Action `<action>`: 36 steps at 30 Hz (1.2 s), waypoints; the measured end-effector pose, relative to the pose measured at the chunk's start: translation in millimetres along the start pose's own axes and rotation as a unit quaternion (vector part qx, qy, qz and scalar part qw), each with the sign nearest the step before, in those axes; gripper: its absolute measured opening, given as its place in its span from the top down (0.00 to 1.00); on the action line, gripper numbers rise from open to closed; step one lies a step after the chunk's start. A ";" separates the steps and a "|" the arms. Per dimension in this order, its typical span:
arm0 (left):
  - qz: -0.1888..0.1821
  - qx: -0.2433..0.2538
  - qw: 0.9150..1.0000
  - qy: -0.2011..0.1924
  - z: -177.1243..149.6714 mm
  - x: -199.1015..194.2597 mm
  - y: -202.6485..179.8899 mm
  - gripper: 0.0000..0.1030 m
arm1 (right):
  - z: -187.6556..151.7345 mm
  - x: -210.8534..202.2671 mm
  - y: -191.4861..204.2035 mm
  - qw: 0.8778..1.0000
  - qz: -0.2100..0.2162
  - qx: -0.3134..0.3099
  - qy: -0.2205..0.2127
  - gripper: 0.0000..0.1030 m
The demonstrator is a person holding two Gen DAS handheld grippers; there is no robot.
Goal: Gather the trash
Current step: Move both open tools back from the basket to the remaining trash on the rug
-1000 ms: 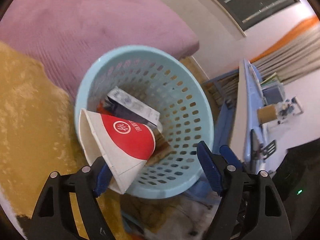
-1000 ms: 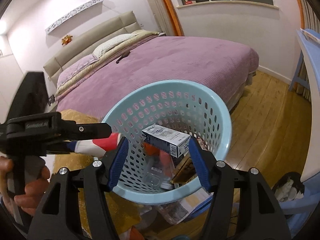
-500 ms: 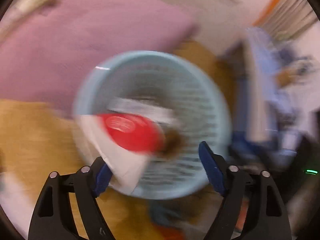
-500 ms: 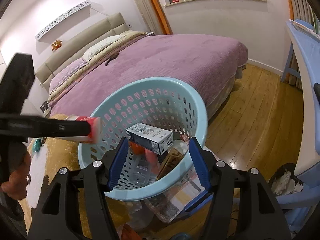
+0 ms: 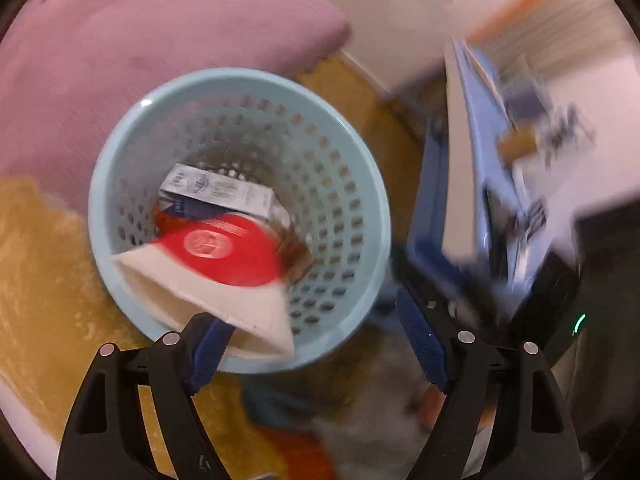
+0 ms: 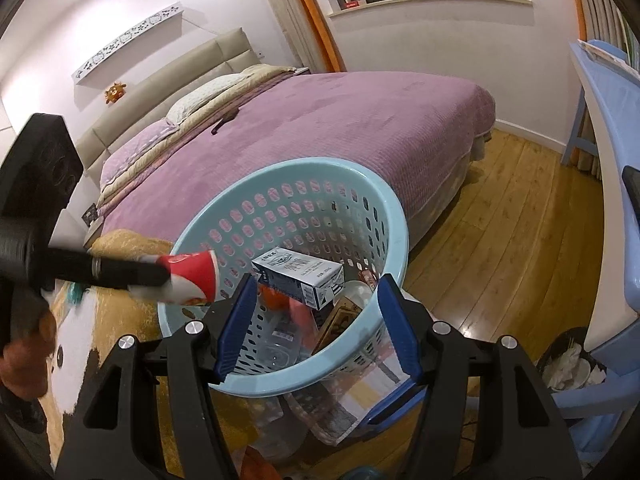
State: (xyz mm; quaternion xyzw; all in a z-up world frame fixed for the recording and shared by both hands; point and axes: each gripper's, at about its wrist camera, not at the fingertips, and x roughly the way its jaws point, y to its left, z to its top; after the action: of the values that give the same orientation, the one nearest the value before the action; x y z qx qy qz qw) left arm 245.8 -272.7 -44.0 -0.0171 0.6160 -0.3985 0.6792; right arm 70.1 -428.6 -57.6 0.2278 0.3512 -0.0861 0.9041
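Observation:
A pale blue perforated basket holds a white and blue carton and other trash. A flattened red and white paper cup hangs over the basket's near rim, its white end resting against one left fingertip. My left gripper is open wide above the basket, and its other finger is clear of the cup. In the right wrist view the left gripper's black finger reaches in from the left. My right gripper stands open in front of the basket wall.
A purple bed lies behind the basket. A tan rug is on the left and wooden floor on the right. A blue table stands at right, with a dark bin of tissues under it. Papers lie beneath the basket.
The left view has rolled, so the cup now lies flatter across the basket's near rim, still against the left fingertip. The basket has shifted left in the right view.

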 end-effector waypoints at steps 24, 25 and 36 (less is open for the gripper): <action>0.165 0.021 0.969 -0.182 -60.0 -76.7 8.9 0.22 | -4.2 -2.3 14.7 0.999 0.024 -0.032 -0.007 0.42; 0.188 0.012 0.961 -0.200 -69.3 -85.4 13.3 0.22 | -2.7 -2.1 19.6 0.999 0.030 -0.040 -0.007 0.42; 0.391 -0.181 0.841 -0.328 -211.2 -231.6 138.0 0.18 | -5.3 21.0 208.9 0.971 0.158 -0.174 0.042 0.36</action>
State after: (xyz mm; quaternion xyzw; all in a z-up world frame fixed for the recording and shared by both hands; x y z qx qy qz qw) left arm 155.7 50.5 24.9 -0.0268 0.3736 0.0478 0.9260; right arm 148.4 -241.9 -1.8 0.1232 0.3580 0.1303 0.9163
